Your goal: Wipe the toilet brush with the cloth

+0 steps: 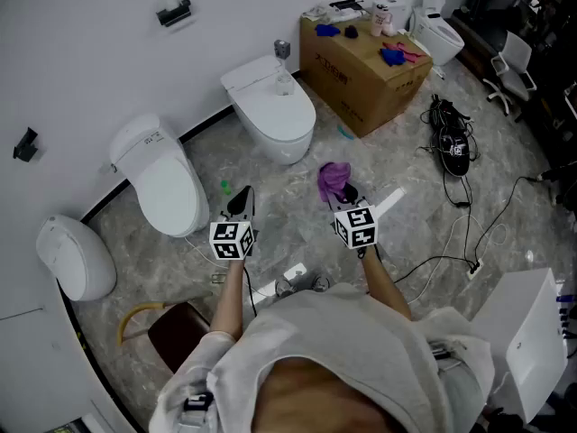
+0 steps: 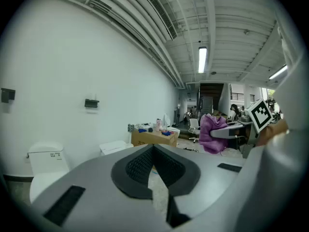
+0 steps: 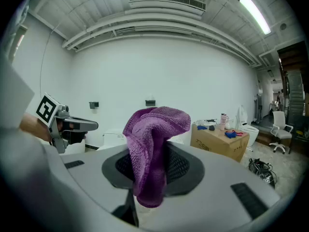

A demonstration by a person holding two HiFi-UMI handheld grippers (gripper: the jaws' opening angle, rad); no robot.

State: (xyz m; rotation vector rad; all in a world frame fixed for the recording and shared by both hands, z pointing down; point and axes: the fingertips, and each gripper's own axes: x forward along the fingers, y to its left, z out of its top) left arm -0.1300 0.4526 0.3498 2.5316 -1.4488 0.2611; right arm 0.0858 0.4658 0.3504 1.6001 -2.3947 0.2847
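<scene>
Well, from above, my left tool [image 1: 242, 201] and right tool [image 1: 346, 194] hang side by side over the floor [image 1: 397, 156], facing three toilets [image 1: 270, 106]. The cloth [image 1: 333, 179] bunches at the right tool's tip.

Left gripper view: jaws pressed together, nothing between.

Right gripper view: jaws pinching the purple cloth, which stands up above them.

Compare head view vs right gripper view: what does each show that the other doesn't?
Head view only: the person's torso, a white cabinet at lower right. Right gripper view only: ceiling lights, a vent, and, up close, the jaws of the right tool shut on the purple cloth. Both: that cloth, the left tool, the cardboard box, black cables on the floor, a white toilet.
</scene>
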